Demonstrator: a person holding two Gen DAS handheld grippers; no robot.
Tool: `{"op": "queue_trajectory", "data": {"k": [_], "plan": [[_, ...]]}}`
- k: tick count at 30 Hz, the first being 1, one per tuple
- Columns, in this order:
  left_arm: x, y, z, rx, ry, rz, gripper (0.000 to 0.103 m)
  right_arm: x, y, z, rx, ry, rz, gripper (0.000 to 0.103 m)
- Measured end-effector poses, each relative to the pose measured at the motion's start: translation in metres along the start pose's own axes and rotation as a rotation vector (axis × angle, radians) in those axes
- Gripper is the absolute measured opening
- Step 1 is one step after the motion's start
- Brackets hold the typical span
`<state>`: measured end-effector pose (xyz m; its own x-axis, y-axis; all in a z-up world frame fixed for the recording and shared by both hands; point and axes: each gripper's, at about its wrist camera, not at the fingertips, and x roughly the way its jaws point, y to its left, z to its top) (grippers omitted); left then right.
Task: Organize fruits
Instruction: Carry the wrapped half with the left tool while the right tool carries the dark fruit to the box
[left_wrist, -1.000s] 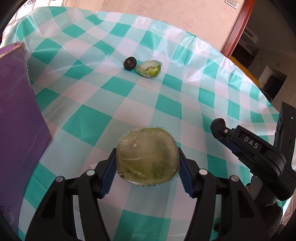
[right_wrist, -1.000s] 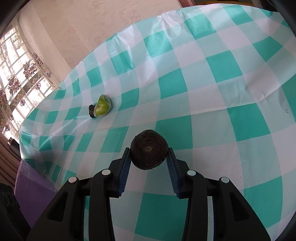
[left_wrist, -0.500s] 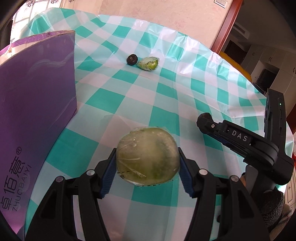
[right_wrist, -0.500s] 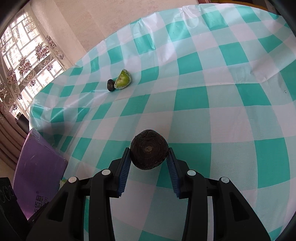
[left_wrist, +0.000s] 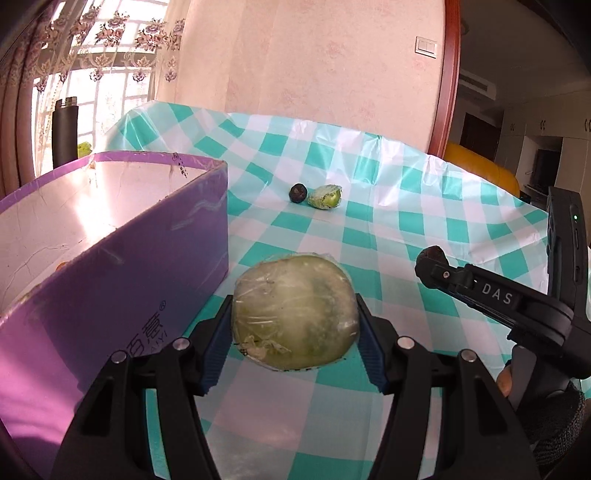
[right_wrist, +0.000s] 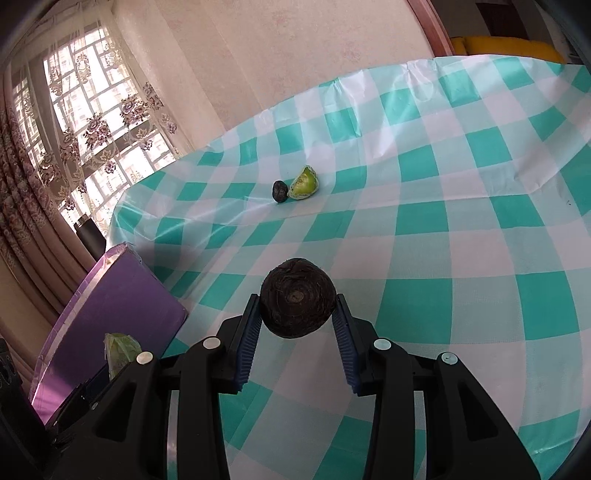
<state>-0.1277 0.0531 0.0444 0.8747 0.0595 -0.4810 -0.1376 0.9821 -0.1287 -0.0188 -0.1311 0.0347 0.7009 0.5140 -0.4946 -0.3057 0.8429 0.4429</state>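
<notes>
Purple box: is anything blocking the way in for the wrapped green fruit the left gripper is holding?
Only the purple box near wall stands between the wrapped green fruit in the left gripper and the open top; the fruit must clear that rim. Nothing else visible blocks it.

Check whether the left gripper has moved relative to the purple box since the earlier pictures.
Yes. The left gripper, holding the wrapped fruit, has swung toward the purple box.

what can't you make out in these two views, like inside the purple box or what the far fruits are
- Purple box interior: left wrist view, near wall hides the contents; only an orange speck at the wall's edge shows.
- Small dark fruit and wrapped green piece: too small to identify in either view.
- Box lettering: cut off by the left gripper.
- Left gripper's wrapped fruit: right wrist view, mostly hidden.
</notes>
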Motion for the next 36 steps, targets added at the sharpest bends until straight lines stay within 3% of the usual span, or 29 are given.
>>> {"op": "queue_trajectory", "data": {"k": [7, 15, 23, 36], "plan": [[-0.056, 0.017, 0.025, 0.005, -0.12, 0.136, 0.061, -0.013, 0.041, -0.002, -0.056, -0.046, 0.095, 0.039], [-0.102, 0.058, 0.046, -0.016, -0.152, 0.262, 0.061, -0.021, 0.122, -0.003, -0.226, -0.046, 0.214, 0.04], [-0.118, 0.125, 0.051, -0.1, -0.051, 0.355, 0.061, -0.019, 0.205, -0.01, -0.405, -0.008, 0.278, 0.04], [-0.088, 0.203, 0.042, -0.15, 0.225, 0.41, 0.061, 0.041, 0.303, -0.041, -0.769, 0.26, 0.081, 0.04]]}}
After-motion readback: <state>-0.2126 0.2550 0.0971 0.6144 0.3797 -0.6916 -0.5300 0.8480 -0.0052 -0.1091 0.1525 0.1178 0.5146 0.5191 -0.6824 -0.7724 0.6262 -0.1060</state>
